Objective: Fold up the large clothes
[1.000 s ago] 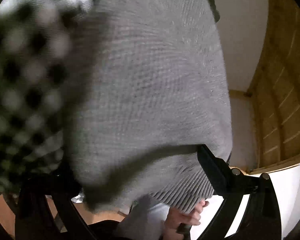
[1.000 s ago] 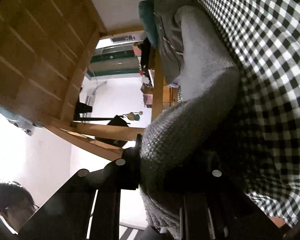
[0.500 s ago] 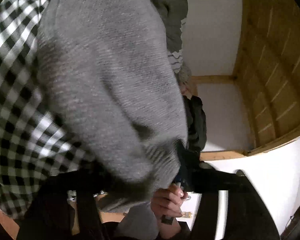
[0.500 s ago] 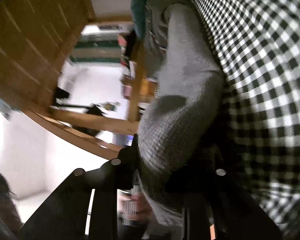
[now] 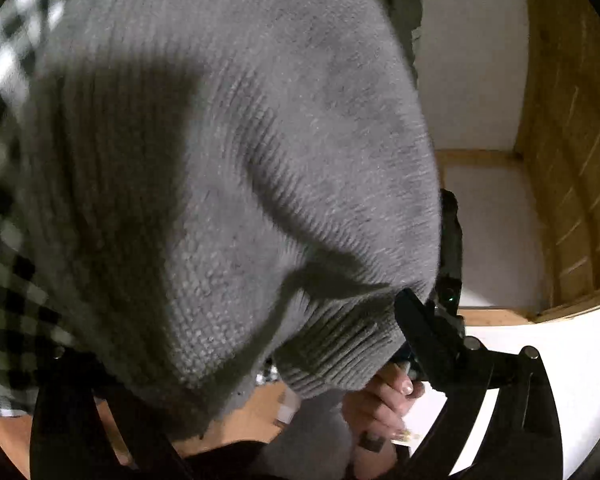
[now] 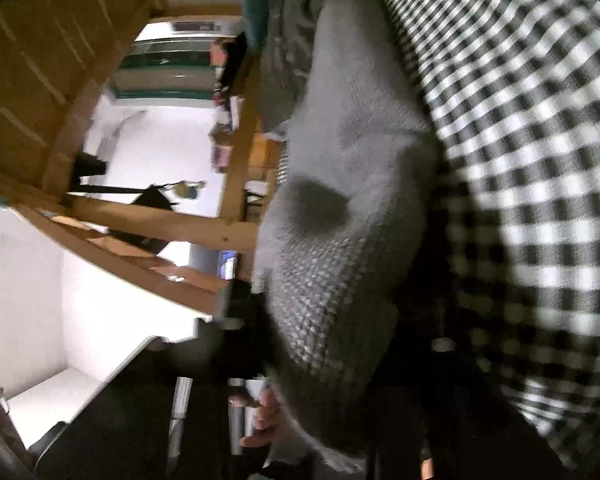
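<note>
Left hand-held gripper (image 5: 236,344) opening around sweater (image 5: 228,152) hem (bunched); right (image 6: 340,320) closing on it.

Grey sweater (image 5: 228,152) hiding left tool's far finger, checked cloth (image 6: 520,128) blurred

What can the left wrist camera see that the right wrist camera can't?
Only the left wrist view shows the sweater's ribbed hem and a bare wooden corner of the room. Its left gripper has jaws opening wide, with the sweater draped between them.

Only the right wrist view shows a bright room with a window, wooden beams and a teal cloth. Its right gripper is blurred, with jaws closing on the knit.

Both show the grey knitted sweater, the black-and-white checked cloth and wooden panelling.
</note>
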